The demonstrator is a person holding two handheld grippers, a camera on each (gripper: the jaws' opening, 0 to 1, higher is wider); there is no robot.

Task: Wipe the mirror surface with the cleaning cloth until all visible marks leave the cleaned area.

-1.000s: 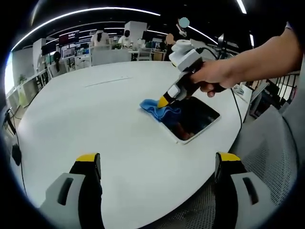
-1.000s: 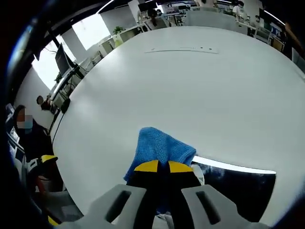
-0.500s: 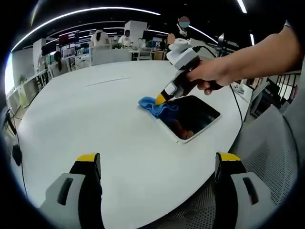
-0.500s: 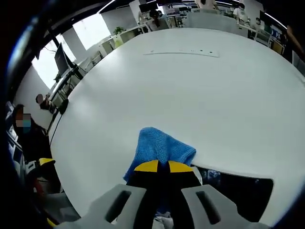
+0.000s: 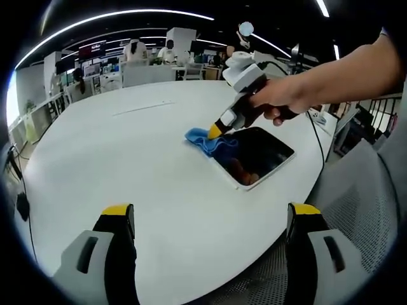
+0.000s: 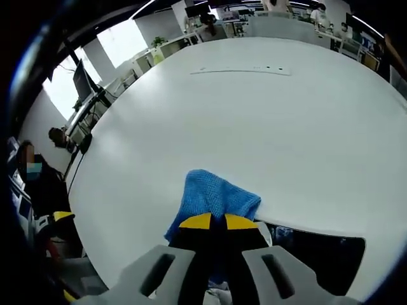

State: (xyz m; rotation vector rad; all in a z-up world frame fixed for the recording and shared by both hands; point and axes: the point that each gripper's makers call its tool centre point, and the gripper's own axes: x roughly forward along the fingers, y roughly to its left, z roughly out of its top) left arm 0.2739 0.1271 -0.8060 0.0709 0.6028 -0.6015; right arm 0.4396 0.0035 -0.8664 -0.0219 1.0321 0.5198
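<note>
A blue cleaning cloth [image 5: 205,141] lies over the far left corner of a dark, white-framed mirror [image 5: 255,155] that rests flat on the white table. My right gripper [image 5: 215,133], held by a hand, is shut on the cloth there. In the right gripper view the cloth [image 6: 213,197] bunches ahead of the shut right gripper [image 6: 212,222], with the mirror [image 6: 315,251] to its right. My left gripper [image 5: 208,216] hovers open near the table's front edge, well short of the mirror, with nothing between its jaws.
The large round white table [image 5: 127,159] spreads out to the left and behind. A grey mesh chair [image 5: 362,210] stands at the right edge of the table. Office desks and people [image 5: 133,54] stand far behind. A cable [image 5: 316,143] trails off the right side.
The right gripper has pushed the cloth from the mirror's left side toward its far left corner, then held there. The left gripper has not moved.
</note>
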